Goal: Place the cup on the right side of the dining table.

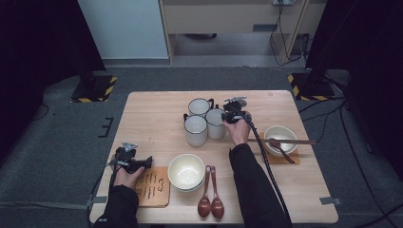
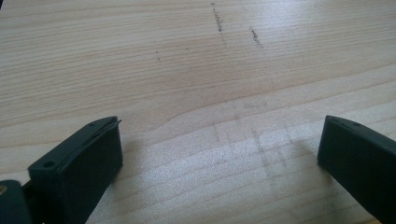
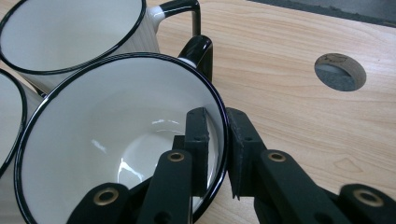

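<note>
The right gripper (image 3: 217,154) is clamped on the rim of an empty white mug (image 3: 116,135), one jaw inside and one outside. This mug stands among three mugs near the table's (image 1: 152,114) far middle. The left gripper (image 2: 219,154) rests on the table with jaws wide apart, holding nothing.

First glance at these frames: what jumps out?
The right tongs are pinching the rim of a white mug, one pad inside and one outside, in the cluster of three black-rimmed mugs at the table's middle. The left tongs hang open over bare wood. Two brown spoons lie by the near edge.
</note>
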### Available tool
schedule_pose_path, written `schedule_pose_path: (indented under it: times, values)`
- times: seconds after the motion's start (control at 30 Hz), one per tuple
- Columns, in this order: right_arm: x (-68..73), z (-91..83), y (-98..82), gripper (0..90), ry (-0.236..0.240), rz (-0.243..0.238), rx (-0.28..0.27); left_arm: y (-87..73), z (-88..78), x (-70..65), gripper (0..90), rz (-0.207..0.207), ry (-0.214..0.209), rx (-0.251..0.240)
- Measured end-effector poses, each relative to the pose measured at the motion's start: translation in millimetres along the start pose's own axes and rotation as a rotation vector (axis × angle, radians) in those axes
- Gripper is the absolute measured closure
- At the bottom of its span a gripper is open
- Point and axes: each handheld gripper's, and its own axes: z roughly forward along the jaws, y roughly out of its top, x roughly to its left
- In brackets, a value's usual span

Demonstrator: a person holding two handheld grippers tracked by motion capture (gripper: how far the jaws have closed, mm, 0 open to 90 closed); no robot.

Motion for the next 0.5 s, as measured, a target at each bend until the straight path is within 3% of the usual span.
schedule_pose_path:
  times: [0.2,0.4,0.5]
  values:
    - [-1.1,-2.1,2.3,81.1,-0.005,-0.01,0.023,0.0,0.0,0.0,0.0,0.0,0.0,0.0]
    - [-12.9,-11.6,0.4,82.3,0.012,0.053,0.05,0.0,0.0,0.0,0.0,0.0,0.0,0.0]
    - [-15.8,-15.0,-1.3,82.4,0.016,0.062,0.062,0.0,0.0,0.0,0.0,0.0,0.0,0.0]
